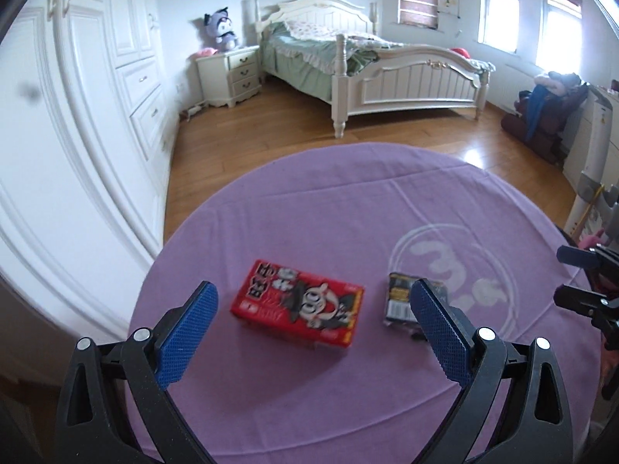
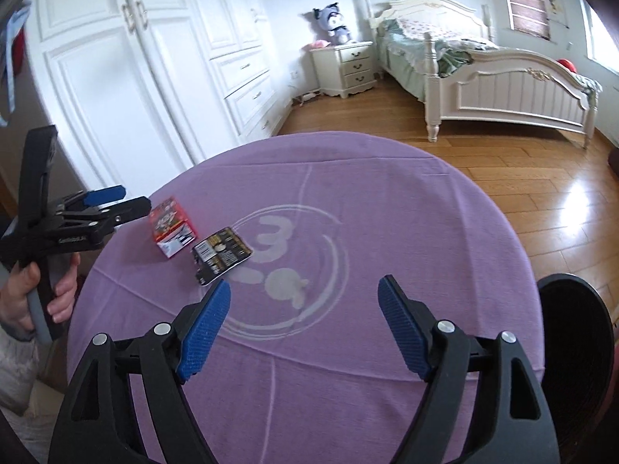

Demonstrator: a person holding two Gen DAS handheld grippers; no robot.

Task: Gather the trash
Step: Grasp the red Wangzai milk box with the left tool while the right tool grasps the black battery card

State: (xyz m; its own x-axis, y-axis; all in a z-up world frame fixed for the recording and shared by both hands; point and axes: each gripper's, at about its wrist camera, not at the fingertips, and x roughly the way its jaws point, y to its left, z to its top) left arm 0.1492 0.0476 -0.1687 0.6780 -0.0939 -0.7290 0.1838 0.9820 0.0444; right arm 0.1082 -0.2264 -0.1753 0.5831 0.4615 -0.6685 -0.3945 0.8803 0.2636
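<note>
A: Item one, red box [image 1: 298, 303]. Location?

B: Flat on the purple-covered bench [image 1: 348, 201], toward its left side. In the left wrist view it lies just ahead of the left claw [image 1: 313, 317], between the lines of the two blue pads and slightly nearer the left one. Long axis runs across that view, tilted down to the right, so it sits roughly crosswise to the claw's reach.

A: Item two?

B: Dark wrapper [image 2: 221, 256], flat, just beside the red box [image 2: 172, 232] and apart from it by a thin strip of cloth. From the left claw it lies to the right, partly hidden behind the right-hand pad. From the right claw [image 2: 303, 301] it lies ahead and to the left, just beyond the left-hand pad.

A: Claw states?

B: Left claw: jaws spread wide, nothing between the pads but cloth and the box beyond them. Right claw: jaws apart, empty, over the pale printed emblem on the cloth.

A: Which hand is nearer to which item?

B: Judged from both views, left to the red box, right to the wrapper. The left would likely need a small forward dip; its spread looks wide enough for the box's short side only.

A: Receptacle?

B: A dark round bin [image 2: 572, 332] at the bench's right edge, nearer the right hand.
</note>
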